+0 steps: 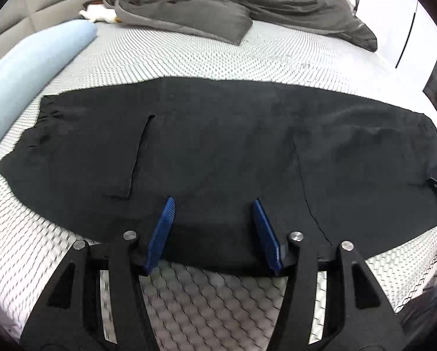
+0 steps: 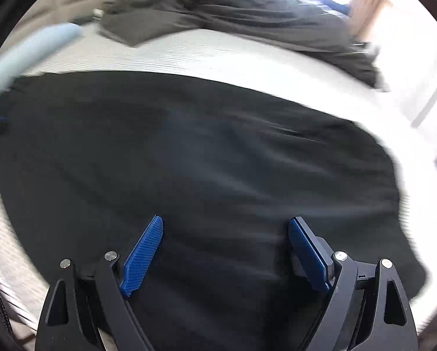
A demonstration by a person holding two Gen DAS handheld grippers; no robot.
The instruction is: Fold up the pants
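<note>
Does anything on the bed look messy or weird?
Yes. The dark grey blanket lies crumpled in a heap at the far side of the patterned white mattress. The flat black pants look smooth, with nothing odd about them.

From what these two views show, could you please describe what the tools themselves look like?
Both look alike. The left tool and right tool each have two flat, ribbed blue fingers mounted on matte black linkage arms with triangular cut-outs, joined by round silver pins. No cables, sleeves or markings can be made out.
</note>
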